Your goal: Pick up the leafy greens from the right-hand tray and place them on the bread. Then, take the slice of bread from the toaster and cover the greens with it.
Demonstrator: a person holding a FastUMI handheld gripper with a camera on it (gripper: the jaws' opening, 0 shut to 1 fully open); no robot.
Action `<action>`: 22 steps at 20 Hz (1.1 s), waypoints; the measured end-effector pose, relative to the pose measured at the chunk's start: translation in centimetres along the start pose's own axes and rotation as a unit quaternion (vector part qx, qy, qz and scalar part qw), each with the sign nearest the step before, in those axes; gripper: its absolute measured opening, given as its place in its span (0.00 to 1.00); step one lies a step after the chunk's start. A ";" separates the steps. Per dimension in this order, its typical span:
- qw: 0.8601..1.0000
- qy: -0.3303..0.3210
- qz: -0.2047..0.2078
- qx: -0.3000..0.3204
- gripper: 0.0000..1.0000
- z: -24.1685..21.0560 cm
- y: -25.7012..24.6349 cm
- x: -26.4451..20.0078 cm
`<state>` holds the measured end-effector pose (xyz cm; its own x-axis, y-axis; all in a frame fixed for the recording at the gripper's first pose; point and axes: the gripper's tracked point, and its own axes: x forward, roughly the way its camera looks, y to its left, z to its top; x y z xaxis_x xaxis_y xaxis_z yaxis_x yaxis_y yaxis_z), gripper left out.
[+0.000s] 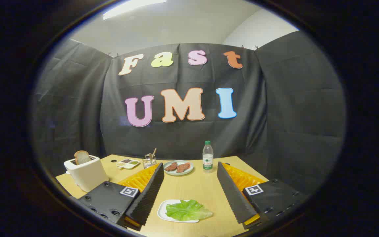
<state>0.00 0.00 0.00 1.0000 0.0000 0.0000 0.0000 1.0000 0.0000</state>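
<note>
A green lettuce leaf [188,210] lies on a small white tray [162,209] low between my two fingers, nearer the left one. My gripper [190,165] is open wide and holds nothing. Beyond the fingertips a pale round plate [178,173] carries two reddish-brown slices [177,167]. A white toaster [86,174] stands to the left of the left finger, with a slice of bread [82,157] sticking up out of its slot.
A water bottle [208,157] stands just right of the plate, near the right fingertip. A small divided dish [128,163] and a glass holder with utensils [149,160] sit at the back of the wooden table [192,189], in front of the black cloth wall.
</note>
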 end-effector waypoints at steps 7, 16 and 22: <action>1.000 0.007 0.007 0.007 1.00 -0.9 0.0 0.2; 0.999 0.035 0.012 0.010 1.00 -3.2 0.2 1.1; 0.995 0.093 0.014 0.013 1.00 -7.0 -0.1 1.8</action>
<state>1.76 -0.12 -6.95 0.9821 0.0304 -0.1857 -0.0254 0.9992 0.0293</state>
